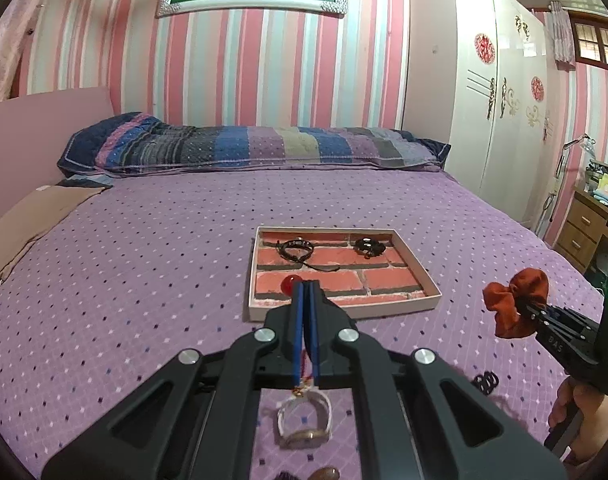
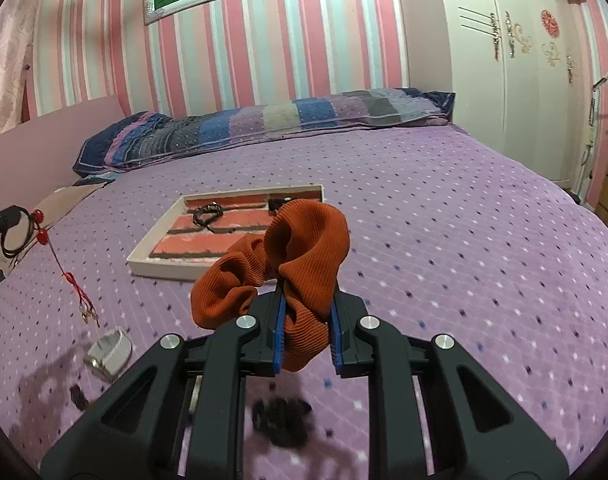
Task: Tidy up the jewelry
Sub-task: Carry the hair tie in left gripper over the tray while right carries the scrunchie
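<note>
A shallow tray with a brick-pattern floor lies on the purple bed; it also shows in the right wrist view. Two black bracelets lie in its far part. My left gripper is shut on a red bead tassel charm, held above the tray's near edge; its bead and tassel hang in the right wrist view. My right gripper is shut on an orange scrunchie, held above the bed to the right of the tray.
A silver ring-shaped bangle and a dark hair tie lie on the bedspread near me. A striped pillow lies at the far side. A white wardrobe and wooden drawers stand right.
</note>
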{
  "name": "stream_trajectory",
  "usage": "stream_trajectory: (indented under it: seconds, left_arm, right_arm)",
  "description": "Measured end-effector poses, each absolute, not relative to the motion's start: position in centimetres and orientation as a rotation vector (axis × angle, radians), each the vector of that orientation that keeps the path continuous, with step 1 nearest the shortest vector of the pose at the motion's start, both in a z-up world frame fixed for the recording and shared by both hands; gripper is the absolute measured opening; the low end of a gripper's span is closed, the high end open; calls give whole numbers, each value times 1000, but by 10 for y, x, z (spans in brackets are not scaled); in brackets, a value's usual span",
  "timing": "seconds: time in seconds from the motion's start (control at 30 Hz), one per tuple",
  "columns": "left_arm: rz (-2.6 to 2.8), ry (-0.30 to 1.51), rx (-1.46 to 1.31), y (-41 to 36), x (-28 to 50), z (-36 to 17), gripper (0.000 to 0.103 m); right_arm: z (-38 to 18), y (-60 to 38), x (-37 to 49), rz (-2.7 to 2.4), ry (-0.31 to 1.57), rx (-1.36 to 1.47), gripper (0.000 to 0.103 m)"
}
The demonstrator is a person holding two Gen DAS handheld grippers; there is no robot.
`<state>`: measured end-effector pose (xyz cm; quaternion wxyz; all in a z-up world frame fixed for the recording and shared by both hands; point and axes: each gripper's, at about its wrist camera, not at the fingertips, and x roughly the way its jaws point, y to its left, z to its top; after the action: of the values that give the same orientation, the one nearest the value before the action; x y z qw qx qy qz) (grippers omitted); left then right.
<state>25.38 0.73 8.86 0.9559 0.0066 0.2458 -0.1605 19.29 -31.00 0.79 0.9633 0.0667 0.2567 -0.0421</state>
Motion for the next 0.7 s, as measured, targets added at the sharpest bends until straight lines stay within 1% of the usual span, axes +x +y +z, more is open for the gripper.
stream_trajectory:
  seconds: [0.27, 0.4, 0.57, 0.7]
  left_arm:
    - [-341, 513, 14, -15, 317, 100, 4]
    - [-325, 510, 46, -36, 362, 102, 4]
    - [-298, 522, 53, -54, 420, 89, 4]
    - [-273, 542, 83, -75, 468, 64, 4]
  right_arm:
    - [33, -304, 266, -42, 508, 138, 18]
    - [42, -302, 317, -35, 508, 123, 18]
    - [42, -303, 372, -52, 519, 108, 18]
    - [28, -307, 416, -68, 551, 108, 18]
